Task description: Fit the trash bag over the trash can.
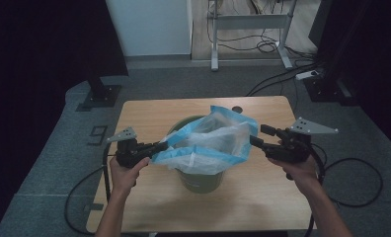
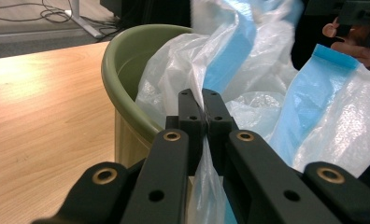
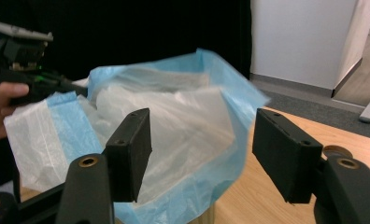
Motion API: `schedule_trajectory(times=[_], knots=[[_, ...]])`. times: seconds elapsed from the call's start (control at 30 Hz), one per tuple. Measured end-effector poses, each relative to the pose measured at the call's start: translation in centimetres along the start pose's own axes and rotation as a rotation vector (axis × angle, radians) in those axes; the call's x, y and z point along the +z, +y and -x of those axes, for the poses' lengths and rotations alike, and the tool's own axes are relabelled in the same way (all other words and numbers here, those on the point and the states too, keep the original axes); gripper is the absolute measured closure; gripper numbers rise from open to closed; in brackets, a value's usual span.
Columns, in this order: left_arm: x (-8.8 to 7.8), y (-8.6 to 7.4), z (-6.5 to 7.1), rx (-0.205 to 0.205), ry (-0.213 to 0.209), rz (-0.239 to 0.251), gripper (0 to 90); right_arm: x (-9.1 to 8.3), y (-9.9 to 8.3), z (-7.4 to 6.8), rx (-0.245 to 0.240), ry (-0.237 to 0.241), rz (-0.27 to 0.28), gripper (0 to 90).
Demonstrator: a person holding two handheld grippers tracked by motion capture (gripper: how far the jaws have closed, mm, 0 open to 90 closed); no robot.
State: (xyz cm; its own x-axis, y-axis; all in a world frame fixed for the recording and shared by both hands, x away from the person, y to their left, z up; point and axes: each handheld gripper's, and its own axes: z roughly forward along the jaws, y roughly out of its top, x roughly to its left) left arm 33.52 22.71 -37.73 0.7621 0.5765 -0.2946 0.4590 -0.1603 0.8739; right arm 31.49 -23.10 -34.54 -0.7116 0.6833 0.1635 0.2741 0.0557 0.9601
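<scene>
One side of the bag (image 1: 208,143) is all that is held: the left gripper (image 1: 160,145) pinches its left rim over the bin (image 1: 199,180) mid-table, while the right gripper (image 1: 256,135) stands spread and empty beside the loose right rim, which could sag inside or pull free.

I see a bin bag (image 1: 211,140) of thin, crinkled plastic film, half clear and milky, with a matt blue band along its rim. The bin (image 2: 127,79) under it looks like smooth olive-green plastic with a soft sheen. My bench (image 1: 262,197) is pale wood grain, smooth, lightly glossy. Both claws are matt black plastic with brass-coloured rivets.
</scene>
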Motion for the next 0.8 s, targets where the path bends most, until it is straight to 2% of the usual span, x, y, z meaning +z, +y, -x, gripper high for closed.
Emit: schedule_trajectory(times=[0.1,0.17,0.2,0.33,0.43,0.5,0.67,0.8], knots=[[-0.1,0.1,0.1,0.006,0.003,-0.001,87.7,-0.3,-0.1,0.3,0.003,0.003,-0.006,37.0],[-0.2,0.2,0.2,0.019,0.013,0.008,82.6,-0.1,-0.2,0.3,-0.002,0.011,-0.016,37.1],[-0.3,0.4,0.4,0.032,0.033,0.013,76.6,0.1,-0.2,0.2,-0.004,0.014,-0.02,37.2],[-0.6,1.1,1.2,0.079,0.084,0.004,43.1,1.6,-0.3,-0.2,-0.027,0.048,-0.052,37.9],[-1.0,1.6,1.6,0.094,0.114,0.01,27.0,2.6,-0.4,-0.8,-0.04,0.074,-0.072,38.0],[-1.4,1.9,1.7,0.102,0.116,0.02,20.3,3.3,-0.5,-1.2,-0.048,0.089,-0.085,38.0],[-1.8,3.2,2.2,0.122,0.113,0.014,18.0,4.5,-0.6,-1.7,-0.054,0.103,-0.107,38.0],[-0.7,4.7,2.5,0.146,0.11,-0.021,18.5,4.8,-0.6,-1.8,-0.046,0.106,-0.114,38.1]])
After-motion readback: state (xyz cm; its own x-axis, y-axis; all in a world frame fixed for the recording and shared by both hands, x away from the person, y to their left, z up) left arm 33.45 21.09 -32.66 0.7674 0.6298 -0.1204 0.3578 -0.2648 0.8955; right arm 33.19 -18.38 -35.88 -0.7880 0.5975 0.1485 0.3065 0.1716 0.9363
